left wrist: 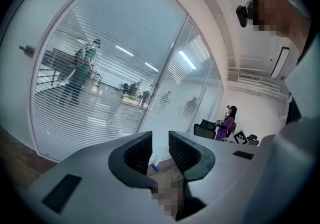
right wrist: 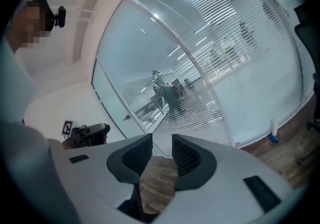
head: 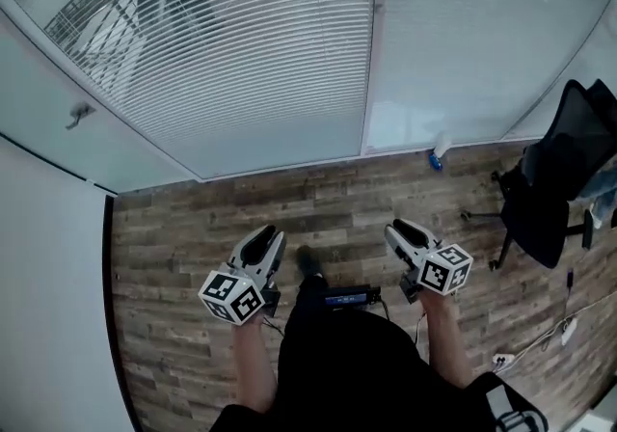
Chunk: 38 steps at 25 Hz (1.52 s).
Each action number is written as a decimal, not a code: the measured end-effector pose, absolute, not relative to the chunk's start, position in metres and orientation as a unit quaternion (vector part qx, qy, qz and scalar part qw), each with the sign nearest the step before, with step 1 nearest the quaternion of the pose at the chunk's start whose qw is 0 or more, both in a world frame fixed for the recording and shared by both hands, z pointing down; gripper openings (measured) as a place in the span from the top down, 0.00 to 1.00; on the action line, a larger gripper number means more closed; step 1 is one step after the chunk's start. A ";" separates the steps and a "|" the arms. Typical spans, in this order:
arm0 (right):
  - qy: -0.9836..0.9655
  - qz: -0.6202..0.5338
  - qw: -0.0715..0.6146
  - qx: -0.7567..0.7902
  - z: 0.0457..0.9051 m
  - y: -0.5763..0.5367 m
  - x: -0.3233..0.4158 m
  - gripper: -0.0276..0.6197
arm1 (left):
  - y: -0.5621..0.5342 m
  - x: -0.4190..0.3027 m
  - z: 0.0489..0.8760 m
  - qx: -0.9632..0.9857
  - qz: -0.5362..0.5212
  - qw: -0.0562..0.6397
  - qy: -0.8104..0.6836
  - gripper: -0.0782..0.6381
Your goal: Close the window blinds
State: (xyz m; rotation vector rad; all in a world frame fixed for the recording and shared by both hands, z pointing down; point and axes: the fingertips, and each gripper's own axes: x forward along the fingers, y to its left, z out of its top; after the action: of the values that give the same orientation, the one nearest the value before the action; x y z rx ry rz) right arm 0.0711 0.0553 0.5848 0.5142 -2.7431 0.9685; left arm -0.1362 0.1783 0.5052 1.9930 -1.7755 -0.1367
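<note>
Close to your waist, both tools are held low over the brown wood-plank floor [head: 193, 218], roughly level with each other. The left gripper [head: 267, 235] has its dark ribbed jaws parted by a narrow gap with nothing between them; its own view [left wrist: 160, 140] shows only floor through that gap. The right gripper [head: 398, 228] is in the same state, released and empty, with bare planks in its gap [right wrist: 161, 144].

Past the jaws, a small white bottle with a blue base [head: 439, 155] stands at the foot of the glass wall, and a black office chair [head: 559, 179] sits off to your right.

The white horizontal-slat window blinds [head: 260, 44] hang in that glass wall, ahead of and above both grippers and well apart from them. Their slats run side to side across the panes, and a pale vertical post [head: 371, 54] divides the wall into two panels.

Your left gripper faces the left panel, while your right stands nearer the post. In the left panel the slats [left wrist: 100, 83] are tilted flat, so you can see through to a person in green [left wrist: 85, 68] and to ceiling lights. The right panel looks paler and more opaque. No wand or cord can be made out, so you will probably need to step in and reach up.
</note>
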 end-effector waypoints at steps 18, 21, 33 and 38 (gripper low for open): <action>-0.928 0.098 0.162 0.320 0.499 -0.131 -0.093 0.76 | 0.034 -0.315 0.511 0.759 -0.124 0.232 -0.596 0.73; -0.919 0.046 0.178 0.349 0.476 -0.148 -0.094 0.76 | 0.032 -0.324 0.522 0.755 -0.132 0.249 -0.592 0.73; -0.864 -0.102 0.176 0.460 0.380 -0.282 -0.095 0.75 | 0.012 -0.354 0.509 0.732 -0.136 0.236 -0.625 0.73; -0.856 -0.144 0.165 0.468 0.358 -0.343 -0.109 0.74 | -0.006 -0.357 0.496 0.715 -0.117 0.227 -0.651 0.73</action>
State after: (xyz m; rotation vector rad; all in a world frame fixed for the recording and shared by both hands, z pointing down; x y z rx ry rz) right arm -0.1088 -0.3426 0.3575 1.3322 -2.4402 -0.4114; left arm -0.3567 -0.0061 0.4962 1.9703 -1.7943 -0.3226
